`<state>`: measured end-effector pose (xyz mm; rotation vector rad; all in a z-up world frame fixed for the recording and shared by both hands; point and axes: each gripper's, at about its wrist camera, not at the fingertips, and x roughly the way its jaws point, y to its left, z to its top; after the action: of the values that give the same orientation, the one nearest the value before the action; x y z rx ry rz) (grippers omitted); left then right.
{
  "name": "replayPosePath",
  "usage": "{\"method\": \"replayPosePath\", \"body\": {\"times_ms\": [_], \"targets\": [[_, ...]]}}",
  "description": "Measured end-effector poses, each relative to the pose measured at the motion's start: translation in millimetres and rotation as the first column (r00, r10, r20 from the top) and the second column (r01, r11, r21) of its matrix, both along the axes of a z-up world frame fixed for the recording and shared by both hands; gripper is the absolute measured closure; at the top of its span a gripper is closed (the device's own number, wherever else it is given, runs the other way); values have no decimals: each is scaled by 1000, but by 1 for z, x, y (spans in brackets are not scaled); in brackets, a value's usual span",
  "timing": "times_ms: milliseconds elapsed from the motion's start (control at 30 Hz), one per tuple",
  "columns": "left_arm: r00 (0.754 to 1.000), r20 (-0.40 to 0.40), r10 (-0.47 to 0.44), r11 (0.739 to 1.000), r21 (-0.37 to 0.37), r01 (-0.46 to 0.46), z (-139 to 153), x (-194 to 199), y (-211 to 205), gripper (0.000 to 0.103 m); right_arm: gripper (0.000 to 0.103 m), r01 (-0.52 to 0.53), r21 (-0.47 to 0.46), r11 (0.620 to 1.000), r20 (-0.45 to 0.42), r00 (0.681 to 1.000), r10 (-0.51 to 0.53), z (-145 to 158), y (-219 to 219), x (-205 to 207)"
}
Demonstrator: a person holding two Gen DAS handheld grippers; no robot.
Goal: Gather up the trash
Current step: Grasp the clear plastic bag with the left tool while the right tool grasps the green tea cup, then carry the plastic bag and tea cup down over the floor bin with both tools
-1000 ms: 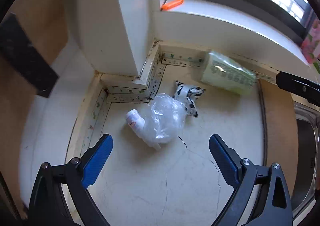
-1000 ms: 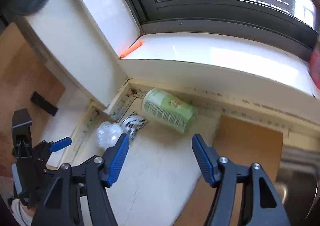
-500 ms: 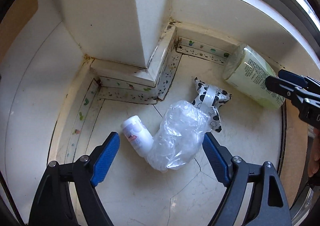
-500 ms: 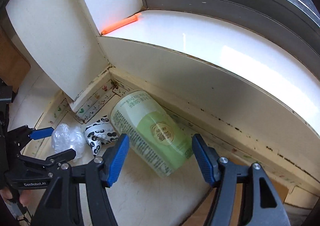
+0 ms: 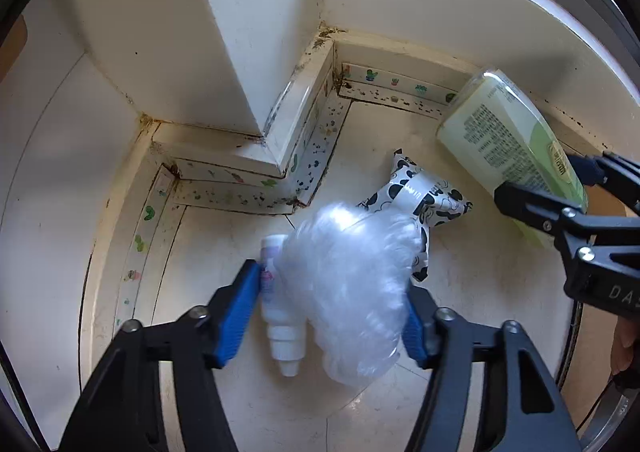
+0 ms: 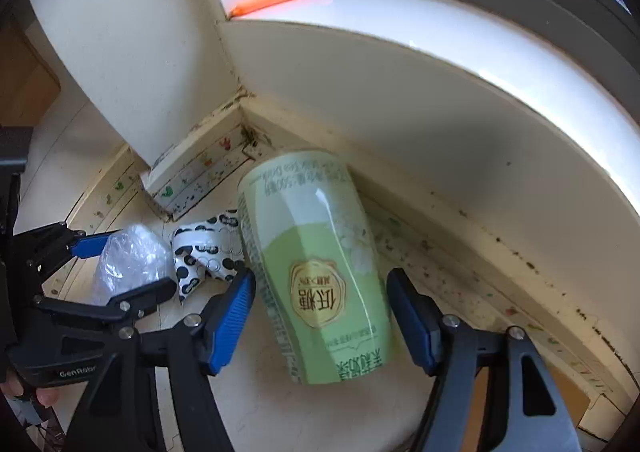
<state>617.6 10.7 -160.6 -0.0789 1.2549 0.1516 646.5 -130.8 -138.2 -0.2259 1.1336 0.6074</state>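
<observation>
Trash crowds the counter point(image 5: 460, 404) corner as I close both tools in from well apart within the last second: my left tool point(image 5: 334, 310) now pinches the small white bottle point(image 5: 280, 316) and crumpled clear plastic point(image 5: 352, 292) together. My right tool point(image 6: 320, 316), at 3 o'clock, stands open astride the lying green cup point(image 6: 316, 264), untouched; the spotted wrapper point(image 5: 424, 195) waits between, so collection is barely underway.
</observation>
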Motion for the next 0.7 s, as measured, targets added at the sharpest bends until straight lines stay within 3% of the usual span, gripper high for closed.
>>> {"method": "replayPosePath", "body": {"times_ms": [167,400,700], "targets": [[999,47,0,1000,-29,2,16,-15,-5,70,48,31,39,999,-9,1000,-30,5,-9,-17],[994,97,-42,997,-56,48,43,-57,-22,71,49,100,117,988,-16,995,-99,33,-33,-60],[977,178,-119,982,-124,143,90,-127,-34,71,49,180,199,963,-17,984,-180,74,-52,-150]]}}
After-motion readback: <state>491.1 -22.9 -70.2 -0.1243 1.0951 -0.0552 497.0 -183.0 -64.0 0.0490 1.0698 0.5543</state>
